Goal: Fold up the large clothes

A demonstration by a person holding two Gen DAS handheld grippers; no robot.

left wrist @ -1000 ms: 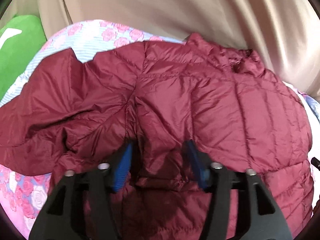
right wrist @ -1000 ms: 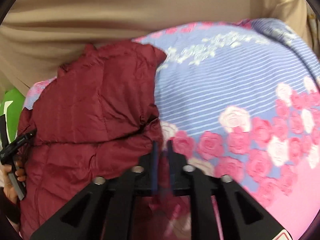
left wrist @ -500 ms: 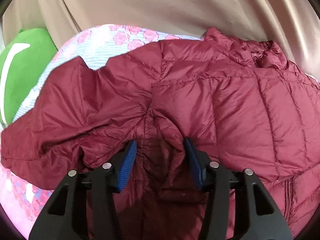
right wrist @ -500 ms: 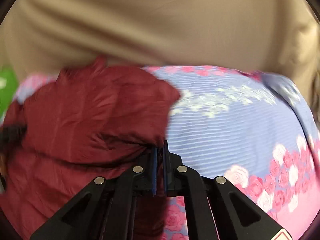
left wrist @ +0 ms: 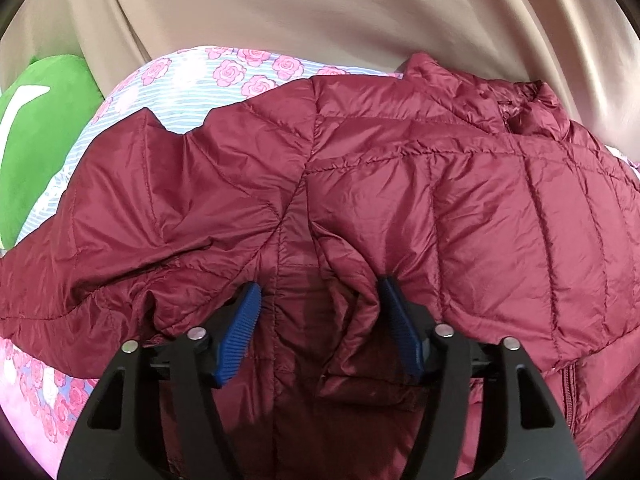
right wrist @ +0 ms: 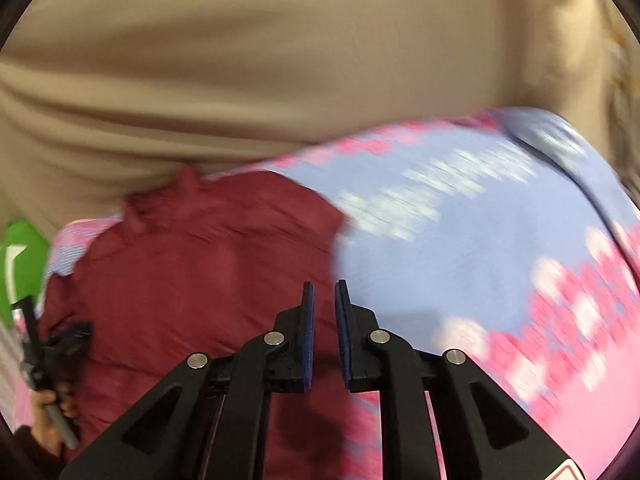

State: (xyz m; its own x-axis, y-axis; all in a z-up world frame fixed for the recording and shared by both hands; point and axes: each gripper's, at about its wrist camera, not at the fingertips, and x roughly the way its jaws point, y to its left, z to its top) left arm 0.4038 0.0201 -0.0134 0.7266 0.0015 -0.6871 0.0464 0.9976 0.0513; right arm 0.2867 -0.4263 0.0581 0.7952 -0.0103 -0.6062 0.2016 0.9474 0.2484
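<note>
While spread flat: one maroon jacket [left wrist: 400, 184].

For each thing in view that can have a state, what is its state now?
Puffer jacket: spread on the floral bedsheet, rumpled, zipped up at the chest, not yet folded.
Left gripper: fingers wide apart, a ridge of jacket fabric bunched between them; its jaws have just been opening.
Right gripper: fingers slightly apart, nothing between them; just been opening.
Green cushion: lying beside the sheet.
</note>
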